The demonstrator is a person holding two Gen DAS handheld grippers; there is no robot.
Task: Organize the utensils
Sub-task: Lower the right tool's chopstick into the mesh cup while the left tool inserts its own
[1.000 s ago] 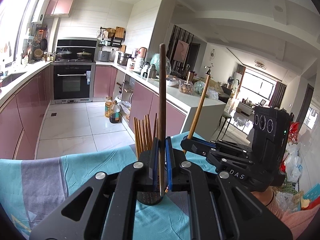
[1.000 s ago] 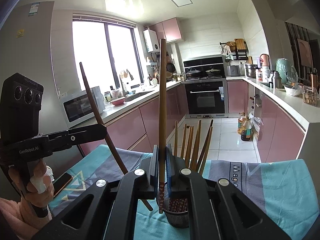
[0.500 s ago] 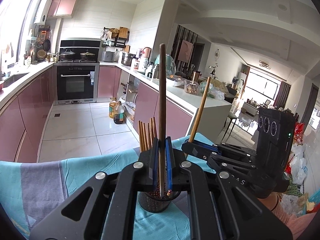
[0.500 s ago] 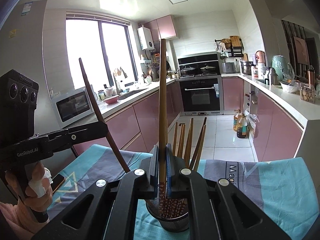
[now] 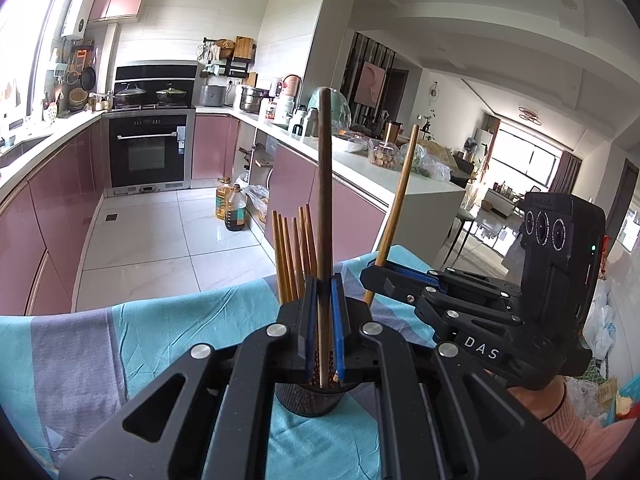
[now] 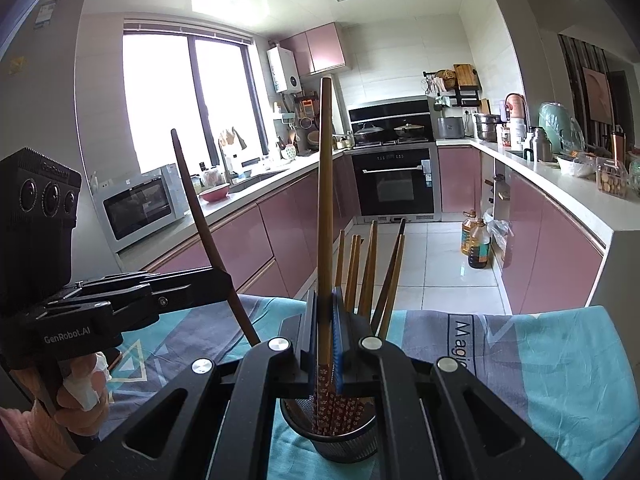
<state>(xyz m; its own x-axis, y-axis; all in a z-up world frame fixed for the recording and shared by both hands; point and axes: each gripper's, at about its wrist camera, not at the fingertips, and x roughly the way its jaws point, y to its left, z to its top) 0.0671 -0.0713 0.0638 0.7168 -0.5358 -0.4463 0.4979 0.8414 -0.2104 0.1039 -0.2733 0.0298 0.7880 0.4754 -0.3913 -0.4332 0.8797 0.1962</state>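
Spanning the lower frame in both views: a table under a teal-and-grey cloth (image 5: pixel 168 332), the largest item. On it, at 6 o'clock in both wrist views, a black mesh cup (image 6: pixel 344 440), upright, partly hidden behind the grippers. In the cup: a bunch of chopsticks (image 6: pixel 360 272), leaning to 1 o'clock in the right view, patterned ends down. Left gripper (image 5: pixel 325 320): fingers pressed in on one dark chopstick (image 5: pixel 325 184), held upright, its lower tip inside the cup mouth. Right gripper (image 6: pixel 325 328): fingers likewise pinching one light chopstick (image 6: pixel 325 184), upright, its patterned end down among those in the cup. From the left view the right gripper sits at 3 o'clock; from the right view the left gripper sits at 9 o'clock; each is just beside the cup. Handling, as judged: chopsticks are light, stiff and slim, smooth enough to swivel or slide in a loose pinch; a hold low on the shaft, as here, leaves a long free top that may tip. The cup looks light too and could shift or topple if a stick is pushed sideways against its rim; a straight drop suits best.
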